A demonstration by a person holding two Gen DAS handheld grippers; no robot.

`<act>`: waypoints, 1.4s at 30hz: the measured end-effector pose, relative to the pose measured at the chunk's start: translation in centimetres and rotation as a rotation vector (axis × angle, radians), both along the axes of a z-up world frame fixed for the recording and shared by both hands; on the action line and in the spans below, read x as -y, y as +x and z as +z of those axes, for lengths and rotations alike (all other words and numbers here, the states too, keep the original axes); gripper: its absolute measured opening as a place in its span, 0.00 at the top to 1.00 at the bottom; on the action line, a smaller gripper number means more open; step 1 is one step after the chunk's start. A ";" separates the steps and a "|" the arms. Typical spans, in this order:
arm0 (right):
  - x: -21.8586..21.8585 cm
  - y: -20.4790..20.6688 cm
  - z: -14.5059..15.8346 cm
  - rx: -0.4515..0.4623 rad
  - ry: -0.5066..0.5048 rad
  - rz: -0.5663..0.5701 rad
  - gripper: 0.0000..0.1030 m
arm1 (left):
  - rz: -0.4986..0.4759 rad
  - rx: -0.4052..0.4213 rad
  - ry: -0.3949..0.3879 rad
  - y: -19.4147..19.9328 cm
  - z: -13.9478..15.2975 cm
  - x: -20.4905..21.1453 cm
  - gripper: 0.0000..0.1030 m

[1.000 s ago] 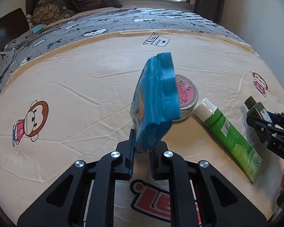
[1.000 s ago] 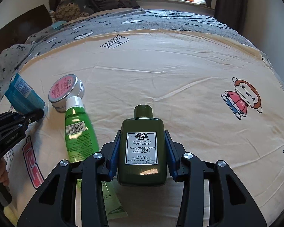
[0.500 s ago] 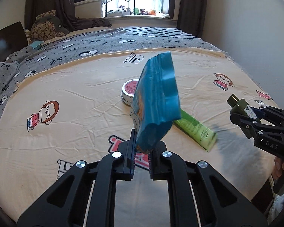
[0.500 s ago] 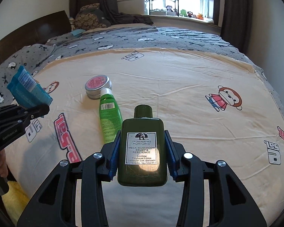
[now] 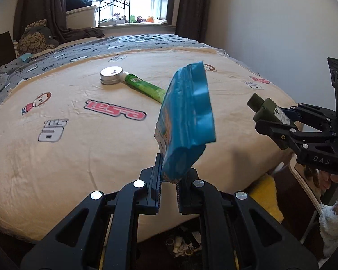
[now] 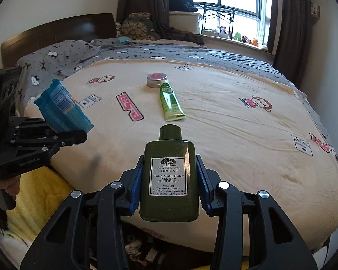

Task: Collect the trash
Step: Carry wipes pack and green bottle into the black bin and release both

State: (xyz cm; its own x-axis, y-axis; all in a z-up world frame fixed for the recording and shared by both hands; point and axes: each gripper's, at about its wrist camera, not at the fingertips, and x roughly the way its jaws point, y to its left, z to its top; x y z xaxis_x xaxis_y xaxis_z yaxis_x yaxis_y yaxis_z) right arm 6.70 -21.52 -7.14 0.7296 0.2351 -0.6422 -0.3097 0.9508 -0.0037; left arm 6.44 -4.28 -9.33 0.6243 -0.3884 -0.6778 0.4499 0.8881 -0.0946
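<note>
Left wrist view: the left gripper (image 5: 167,187) is clamped on the bottom edge of a crinkly blue plastic snack packet (image 5: 186,121), which stands tilted above the fingers, clear of the cream cartoon-print bedsheet (image 5: 56,157). Right wrist view: the right gripper (image 6: 169,185) is closed on a squat dark-green plastic lotion bottle w/ white label (image 6: 169,180), blue pads pressed to both flat sides, cap pointing fwd. Both items are held in the air over the near edge of the bed.

Left on the sheet, toward the far edge: a round silver tin w/ pink lid (image 6: 157,79) and a soft green squeeze tube (image 6: 170,102), its capped end touching or just beside the tin.

Handling, as judged: the packet looks light and floppy, so a pinch at one edge lets it sway; a grip nearer its middle would steady it. The bottle looks rigid and smooth, prob. a bit slippery, and is best taken across the flat sides, as it is now. The tube should give under pressure; take it mid-body, across its width. The tin is stiff and low; take it across the rim.

No bin is clearly visible; clutter on the floor below the bed's edge can't be made out.
</note>
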 end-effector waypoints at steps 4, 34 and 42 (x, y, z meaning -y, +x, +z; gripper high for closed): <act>0.9 -3.2 -1.0 -0.013 0.032 -0.028 0.58 | -0.051 -0.052 -0.005 -2.7 -1.7 0.8 0.91; -2.3 -5.0 -21.4 -0.554 0.121 -0.148 0.58 | -0.149 -0.615 0.082 -4.6 -22.3 3.4 0.91; -2.0 -4.4 -22.3 -0.602 0.119 -0.179 0.58 | -0.126 -0.626 0.134 -4.5 -23.6 3.5 0.77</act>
State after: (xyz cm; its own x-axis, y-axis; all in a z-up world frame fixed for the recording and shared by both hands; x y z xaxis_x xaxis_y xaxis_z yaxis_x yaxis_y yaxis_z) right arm 2.33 -19.47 -29.42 0.2836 0.2381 -0.9289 -0.0606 0.9712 0.2304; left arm 1.98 -7.81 -32.89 0.0513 -0.3199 -0.9461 0.4472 0.8544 -0.2646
